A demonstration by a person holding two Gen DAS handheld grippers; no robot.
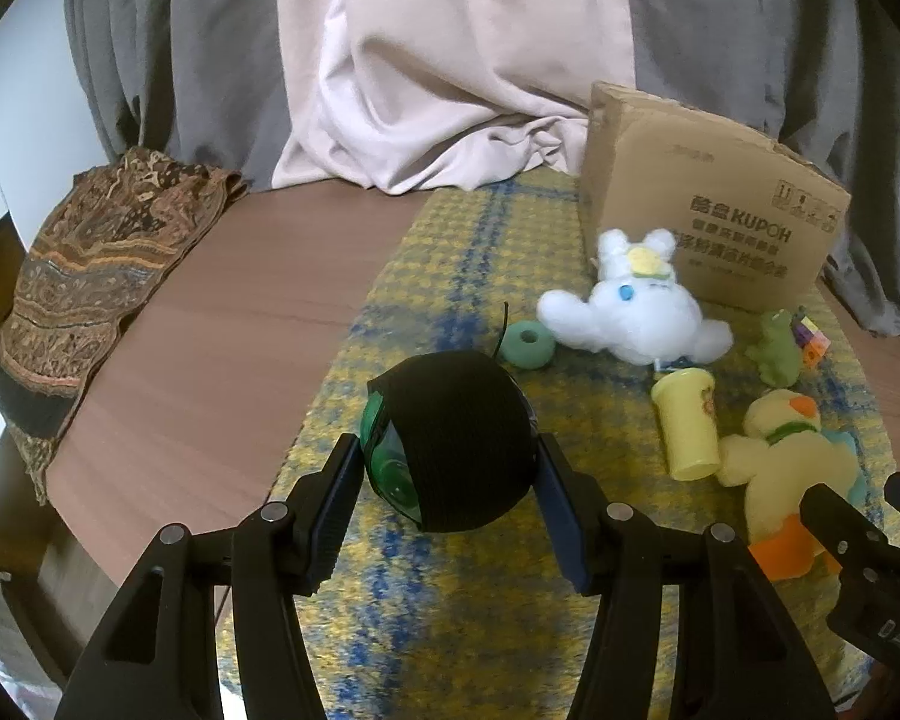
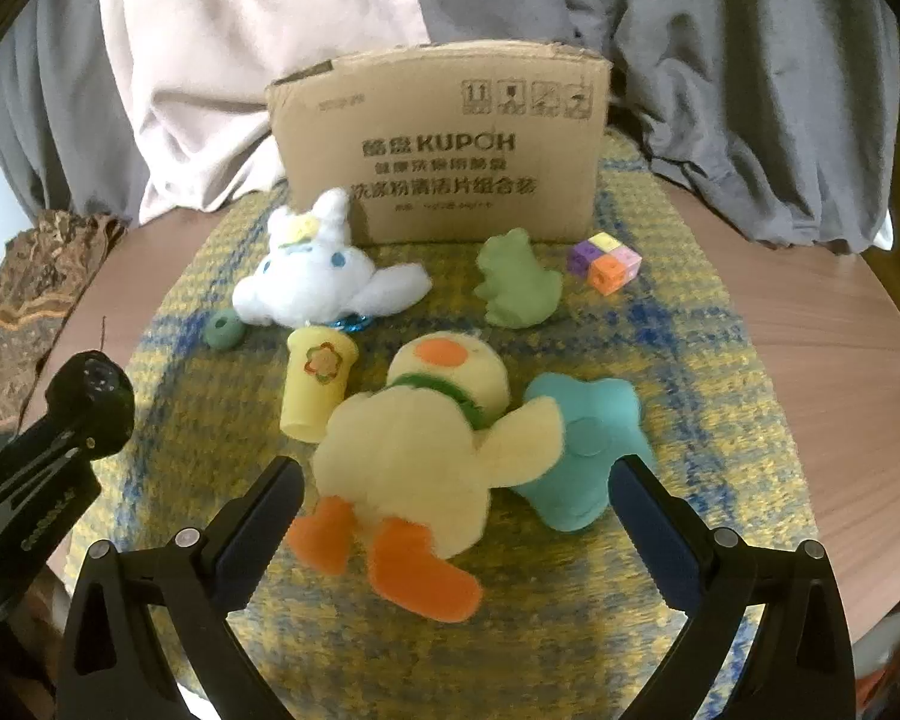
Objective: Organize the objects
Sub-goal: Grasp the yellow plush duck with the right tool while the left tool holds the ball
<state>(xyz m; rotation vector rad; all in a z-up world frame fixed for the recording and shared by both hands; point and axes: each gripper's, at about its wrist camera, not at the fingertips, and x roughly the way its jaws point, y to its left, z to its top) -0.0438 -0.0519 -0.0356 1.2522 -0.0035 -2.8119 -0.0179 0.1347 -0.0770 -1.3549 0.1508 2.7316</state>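
From the left wrist camera, the left gripper (image 1: 450, 498) has its two fingers set on either side of a black fabric-wrapped ball (image 1: 459, 441) with green plastic showing at its left edge; the pads sit against or just beside its sides, and I cannot tell whether they press on it. The ball lies on a yellow and blue woven mat (image 1: 450, 600) spread over a brown wooden tabletop (image 1: 210, 360). Beyond the ball lies a small green ring (image 1: 529, 345), and to its right a white plush bunny (image 1: 630, 312) in front of a cardboard box (image 1: 702, 204) printed "KUPOH". Further right are a green plush frog (image 1: 777, 348), coloured cubes (image 1: 810, 339), a yellow toy cup (image 1: 687, 423) on its side, and a yellow plush duck (image 1: 792, 462). A patterned brown cloth (image 1: 90, 276) drapes over the tabletop's left edge, with grey and pale pink fabric behind. From the right wrist camera, the right gripper (image 2: 456, 498) is spread wide and holds nothing; its fingers flank the yellow plush duck (image 2: 414, 444), which lies on its back with orange feet toward the camera. A teal flower-shaped plush (image 2: 588, 450) lies touching the duck's right side. The yellow toy cup (image 2: 318, 381) lies just left of the duck. Behind are the bunny (image 2: 318, 276), green ring (image 2: 225, 330), frog (image 2: 516, 285), cubes (image 2: 606, 261) and box (image 2: 444, 150).
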